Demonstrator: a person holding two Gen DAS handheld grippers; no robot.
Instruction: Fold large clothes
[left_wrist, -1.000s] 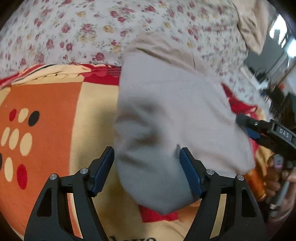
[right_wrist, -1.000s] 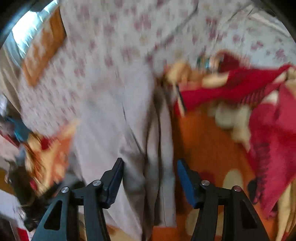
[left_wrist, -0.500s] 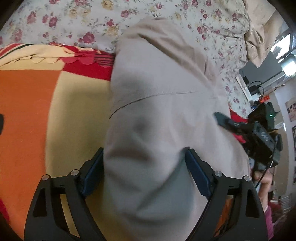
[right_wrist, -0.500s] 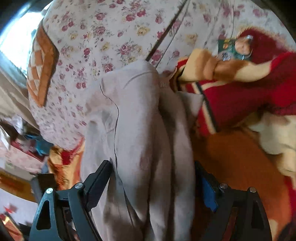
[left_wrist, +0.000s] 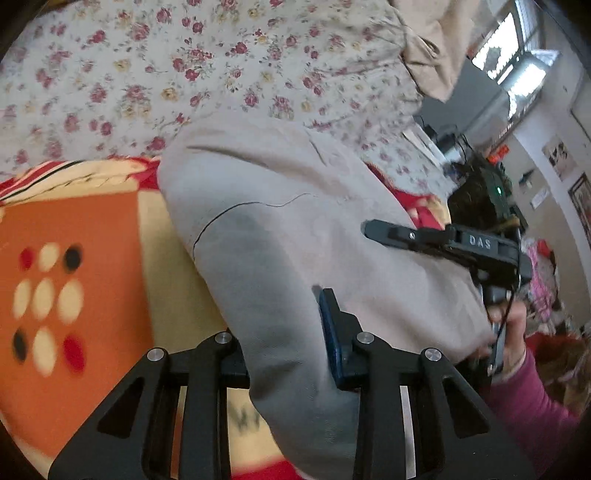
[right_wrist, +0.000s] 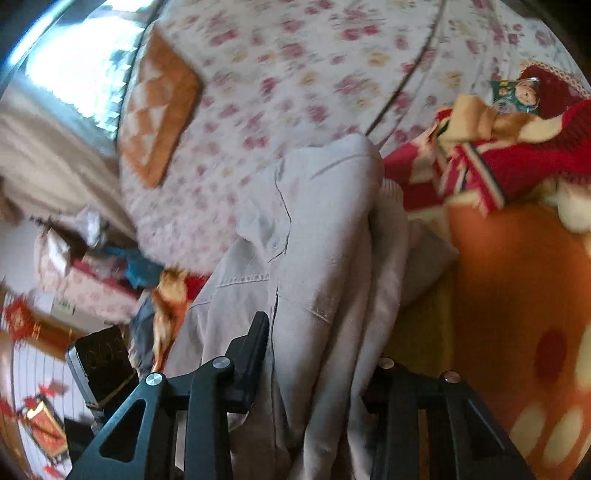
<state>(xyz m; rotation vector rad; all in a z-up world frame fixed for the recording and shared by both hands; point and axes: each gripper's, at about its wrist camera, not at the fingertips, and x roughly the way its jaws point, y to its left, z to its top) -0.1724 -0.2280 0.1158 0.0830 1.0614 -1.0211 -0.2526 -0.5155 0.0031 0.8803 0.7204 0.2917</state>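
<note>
The large beige cloth garment is clamped at 2 edges by the left gripper and the right gripper, above an orange-and-red patterned blanket.

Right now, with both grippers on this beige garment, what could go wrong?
The left gripper pinches a thick bunch of the beige cotton garment; layers might slip unevenly. The right gripper holds several bunched folds, so the fold may come out crooked. The rumpled orange and red blanket beneath could drag along.
</note>
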